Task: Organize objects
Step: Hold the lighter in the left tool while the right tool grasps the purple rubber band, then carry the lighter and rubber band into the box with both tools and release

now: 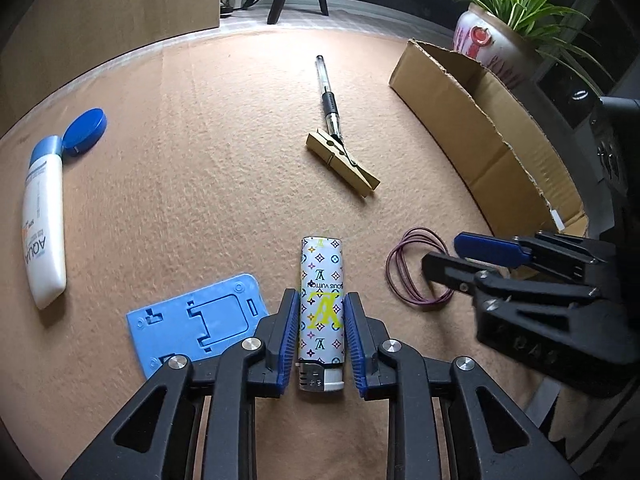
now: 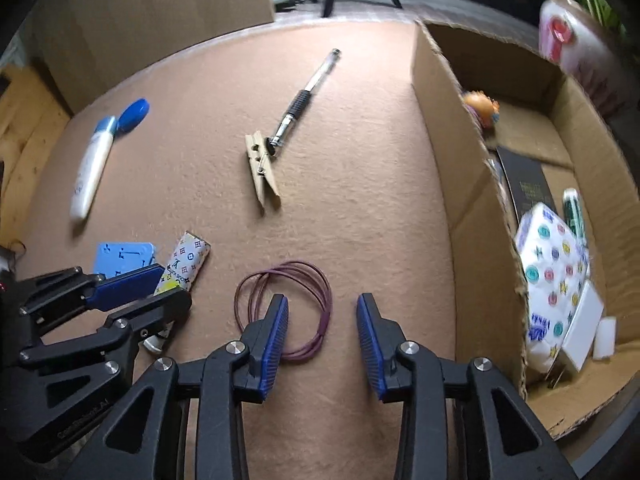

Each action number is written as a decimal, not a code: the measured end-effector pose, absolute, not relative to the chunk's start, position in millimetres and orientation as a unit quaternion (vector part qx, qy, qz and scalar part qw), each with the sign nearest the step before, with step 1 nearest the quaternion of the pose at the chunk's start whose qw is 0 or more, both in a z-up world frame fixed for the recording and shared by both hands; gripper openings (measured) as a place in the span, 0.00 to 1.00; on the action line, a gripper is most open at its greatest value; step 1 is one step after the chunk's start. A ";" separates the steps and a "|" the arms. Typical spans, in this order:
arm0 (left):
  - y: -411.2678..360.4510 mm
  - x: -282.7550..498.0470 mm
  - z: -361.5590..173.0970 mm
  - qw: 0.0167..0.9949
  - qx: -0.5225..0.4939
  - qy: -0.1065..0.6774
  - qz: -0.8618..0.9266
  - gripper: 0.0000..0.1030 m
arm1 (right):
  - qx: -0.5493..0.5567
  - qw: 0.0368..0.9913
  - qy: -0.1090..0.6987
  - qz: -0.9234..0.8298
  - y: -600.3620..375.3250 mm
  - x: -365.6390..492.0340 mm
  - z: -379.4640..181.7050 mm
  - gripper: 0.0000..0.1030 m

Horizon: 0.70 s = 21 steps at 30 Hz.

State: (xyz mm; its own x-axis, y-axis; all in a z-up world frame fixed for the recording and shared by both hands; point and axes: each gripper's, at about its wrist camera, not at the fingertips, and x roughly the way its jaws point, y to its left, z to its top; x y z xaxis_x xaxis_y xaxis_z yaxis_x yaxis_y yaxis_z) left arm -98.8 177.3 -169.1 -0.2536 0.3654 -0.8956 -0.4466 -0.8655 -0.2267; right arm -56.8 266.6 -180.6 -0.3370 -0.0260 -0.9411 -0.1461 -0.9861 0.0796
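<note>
Left tongs (image 1: 322, 340) straddle the lighter (image 1: 321, 312) on the table (image 1: 224, 184); blue pads (image 1: 291, 340) nearly closed against its two long sides, seemingly touching or a hair off, the lighter lying flat with its metal head toward the camera. Lengthwise approach makes sense: the pads take the narrow width, the easiest grip on a slim flat body. Right tongs (image 2: 322, 340) hang over the band loop (image 2: 284, 308), jaws part open, nothing held; the left pad sits inside or on the loop, the right pad outside it on bare felt, likely positioned to pinch one strand of the ring. Cannot tell whether that pad touches the band. Box (image 2: 452, 184) stands at the right edge of the table, open side up, the evident drop point: it already carries a tissue pack (image 2: 552, 264), a dark booklet (image 2: 528, 184), a green tube (image 2: 574, 212), a small orange toy (image 2: 480, 108) and a white block or two. Still loose on the table, counted: one lighter, one band loop (coiled in several turns), one clothespin (image 1: 342, 164), one pen (image 1: 329, 96) with its tip touching the pin, one sunscreen tube (image 1: 44, 220) with cap flipped open, one blue plastic stand (image 1: 196, 320) just beside the lighter. Six loose items; two tongs, each addressing its own. A potted plant (image 1: 500, 40) stands behind the box, off the work area.
</note>
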 end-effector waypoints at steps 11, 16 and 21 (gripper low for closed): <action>174.7 -90.6 -166.0 0.276 -0.559 0.003 0.782 0.24 | -0.553 0.009 0.104 0.827 262.7 -39.2 -166.0 0.04; 166.4 -91.6 -155.0 0.279 -0.553 -0.012 0.785 0.24 | -0.528 0.012 0.132 0.839 276.9 -26.7 -141.8 0.04; 170.3 -92.9 -136.2 0.291 -0.539 -0.017 0.790 0.24 | -0.489 0.016 0.156 0.858 298.3 -13.1 -105.5 0.04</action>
